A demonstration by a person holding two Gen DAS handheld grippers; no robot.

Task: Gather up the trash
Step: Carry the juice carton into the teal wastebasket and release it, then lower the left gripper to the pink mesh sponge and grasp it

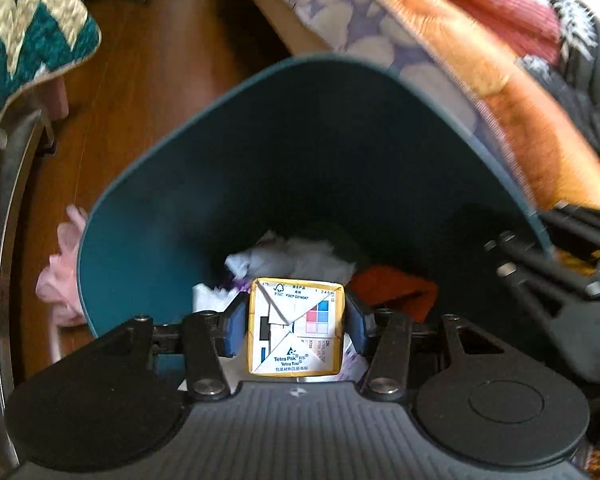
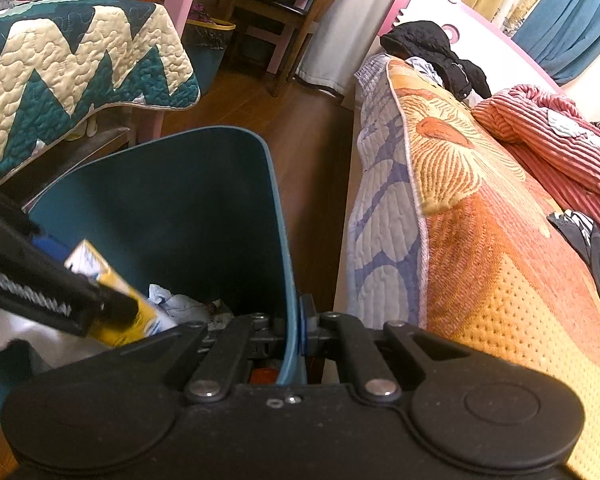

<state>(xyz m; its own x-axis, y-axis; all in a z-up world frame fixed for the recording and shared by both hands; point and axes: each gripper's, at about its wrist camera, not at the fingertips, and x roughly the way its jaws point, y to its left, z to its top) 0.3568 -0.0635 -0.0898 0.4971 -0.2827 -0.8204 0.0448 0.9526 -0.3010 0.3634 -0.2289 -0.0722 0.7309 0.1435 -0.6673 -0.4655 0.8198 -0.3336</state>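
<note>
A: My right gripper [image 2: 300, 322] is pinched on the rim of the teal plastic bin [image 2: 204, 208].

B: Left?

A: I've got the left gripper [image 2: 112, 308] clamping a yellow-white drink carton [image 2: 100, 272] over crumpled white paper [image 2: 172, 306] inside.

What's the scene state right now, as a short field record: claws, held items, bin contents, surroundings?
left claw: shut on a small yellow-edged white Tetra Pak drink carton, held over the bin's mouth
right claw: shut on the wall of the tall dark teal plastic trash bin
bin contents: crumpled white paper, an orange item
carton state: not yet released
surroundings: brown wooden floor, orange patterned bed cover, teal and cream zigzag quilt
</note>
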